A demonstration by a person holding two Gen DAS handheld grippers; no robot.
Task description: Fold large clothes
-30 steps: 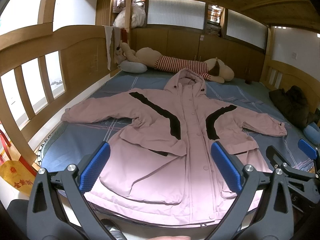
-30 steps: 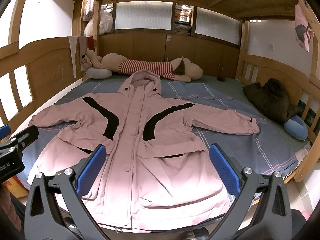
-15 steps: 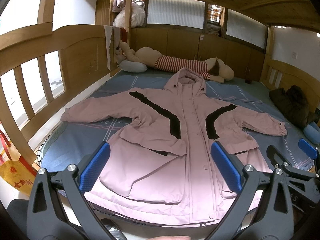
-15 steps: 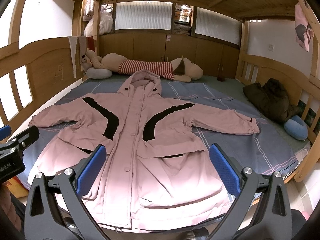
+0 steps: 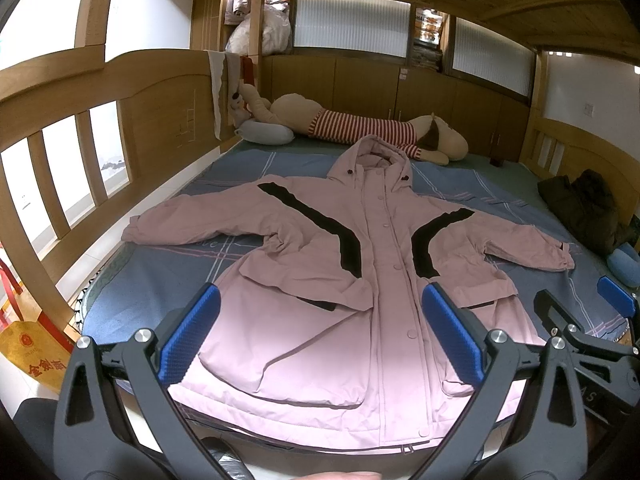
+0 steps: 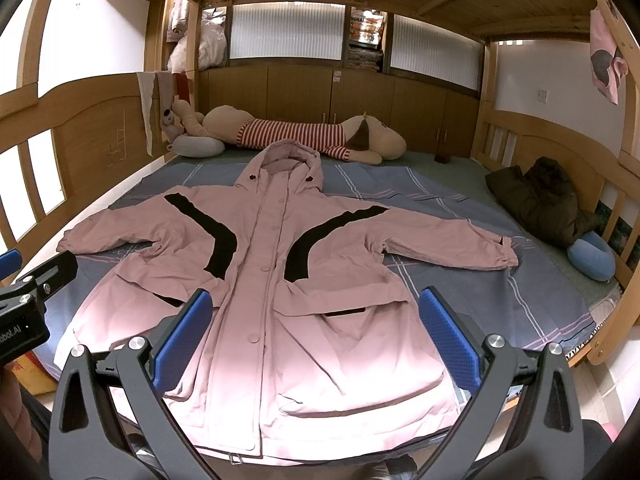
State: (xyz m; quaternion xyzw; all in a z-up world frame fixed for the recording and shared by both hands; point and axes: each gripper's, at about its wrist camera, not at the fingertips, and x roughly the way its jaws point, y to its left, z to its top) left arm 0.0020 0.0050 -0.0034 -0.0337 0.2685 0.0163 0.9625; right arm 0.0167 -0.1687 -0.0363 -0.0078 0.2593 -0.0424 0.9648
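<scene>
pink coat [image 5: 376, 280] spread flat, buttoned, centre frame on bed [image 5: 160, 280] | left gripper [image 5: 320, 340], right gripper [image 6: 316, 336] spread wide, empty, above hem | no fold made; all folding left

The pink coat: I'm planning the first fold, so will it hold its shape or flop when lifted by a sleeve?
The pink coat will probably flop: its sleeves lie creased and limp. Its padded look suggests bulk, so folds may spring open.
</scene>
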